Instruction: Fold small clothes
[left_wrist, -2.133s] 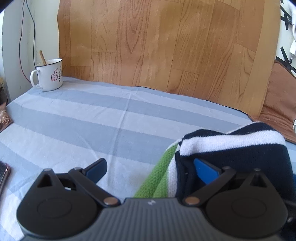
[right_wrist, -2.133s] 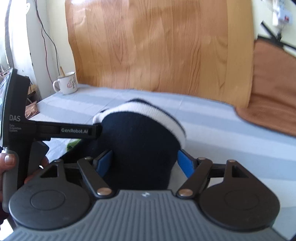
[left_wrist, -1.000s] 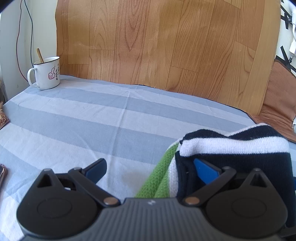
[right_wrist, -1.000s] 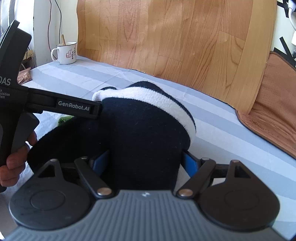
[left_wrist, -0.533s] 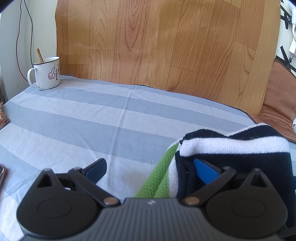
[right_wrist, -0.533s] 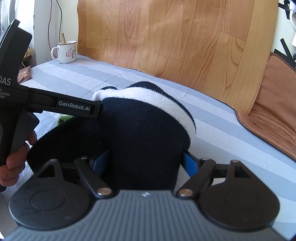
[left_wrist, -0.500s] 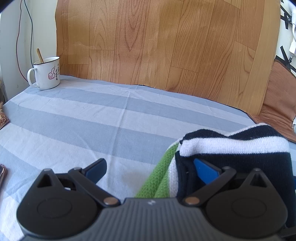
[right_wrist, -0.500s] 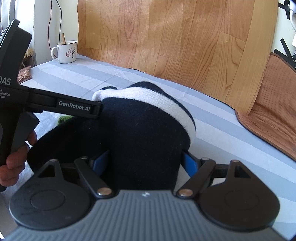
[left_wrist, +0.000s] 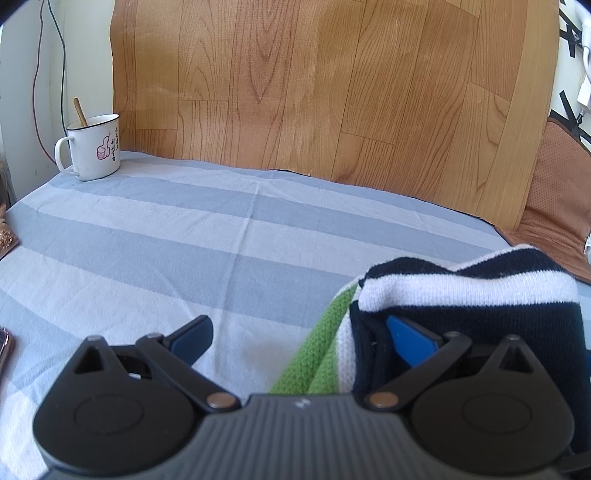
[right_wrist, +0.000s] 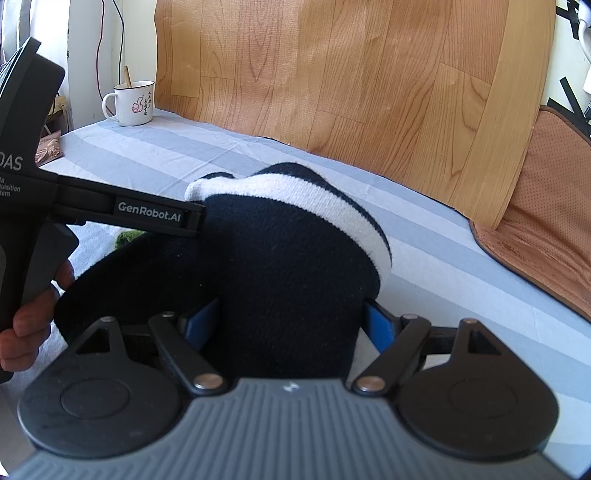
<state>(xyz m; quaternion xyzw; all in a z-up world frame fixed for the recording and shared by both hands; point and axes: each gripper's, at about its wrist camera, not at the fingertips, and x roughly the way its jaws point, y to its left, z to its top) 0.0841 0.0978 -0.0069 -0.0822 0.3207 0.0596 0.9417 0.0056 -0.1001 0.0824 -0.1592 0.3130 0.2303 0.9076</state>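
A small knitted garment (left_wrist: 469, 295), navy with white and green stripes, lies bunched on the striped sheet (left_wrist: 184, 236). In the left wrist view my left gripper (left_wrist: 299, 332) is open; its right finger (left_wrist: 410, 334) is tucked into the garment's edge and its left finger (left_wrist: 192, 332) rests over bare sheet. In the right wrist view the garment (right_wrist: 291, 266) bulges between the wide-open fingers of my right gripper (right_wrist: 288, 321). The left gripper's body (right_wrist: 122, 210) reaches in from the left and touches the garment's white band.
A white enamel mug (left_wrist: 92, 147) with a spoon stands at the far left corner; it also shows in the right wrist view (right_wrist: 133, 103). A wood-grain panel (left_wrist: 332, 92) backs the bed. A brown mat (right_wrist: 535, 229) lies at the right. A snack packet (right_wrist: 48, 147) lies at left.
In the last second nothing has visibly moved. About two seconds ago the right gripper's view shifted to the right, and the left gripper moved slightly.
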